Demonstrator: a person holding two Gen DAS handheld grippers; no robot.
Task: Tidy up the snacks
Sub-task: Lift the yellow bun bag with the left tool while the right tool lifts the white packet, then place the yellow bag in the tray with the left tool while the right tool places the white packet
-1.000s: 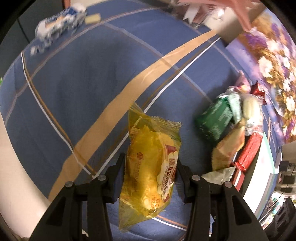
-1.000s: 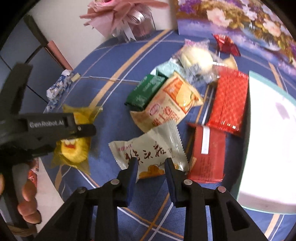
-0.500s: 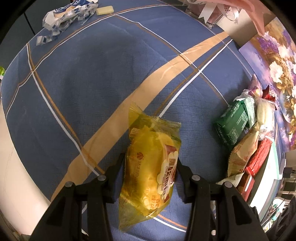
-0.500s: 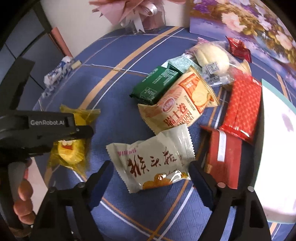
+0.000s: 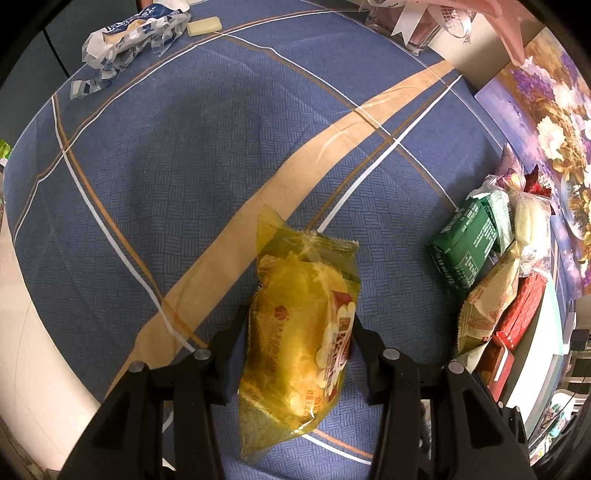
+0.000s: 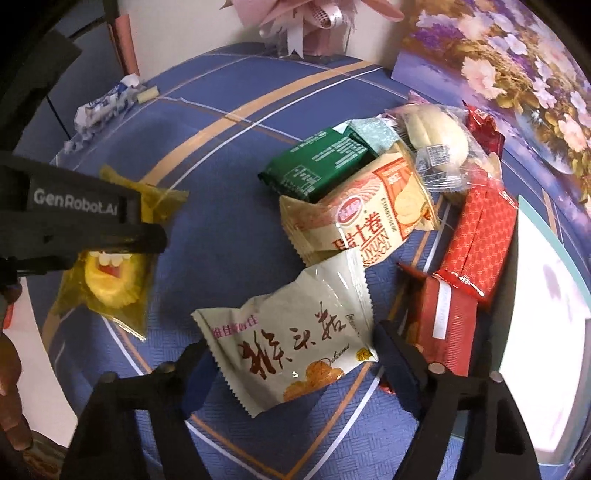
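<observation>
My left gripper [image 5: 297, 332] is shut on a yellow snack packet [image 5: 303, 325] and holds it over the blue plaid tablecloth [image 5: 207, 140]; the same packet shows in the right wrist view [image 6: 110, 273]. My right gripper [image 6: 288, 354] is open, its fingers on either side of a white snack packet with brown lettering [image 6: 295, 339]. Beyond it lie a cream egg-roll packet [image 6: 369, 221], a green packet [image 6: 317, 162], a clear-wrapped bun [image 6: 439, 136] and two red packets [image 6: 476, 240].
A white tray with a teal rim [image 6: 546, 295] stands at the right. A floral board [image 6: 517, 66] and a pink bow [image 6: 306, 14] stand at the back. A blue-white wrapper [image 5: 129, 33] lies at the far left corner.
My right gripper has opened wide around the white packet and pulled back a little. My left gripper still holds the yellow packet, shifted slightly.
</observation>
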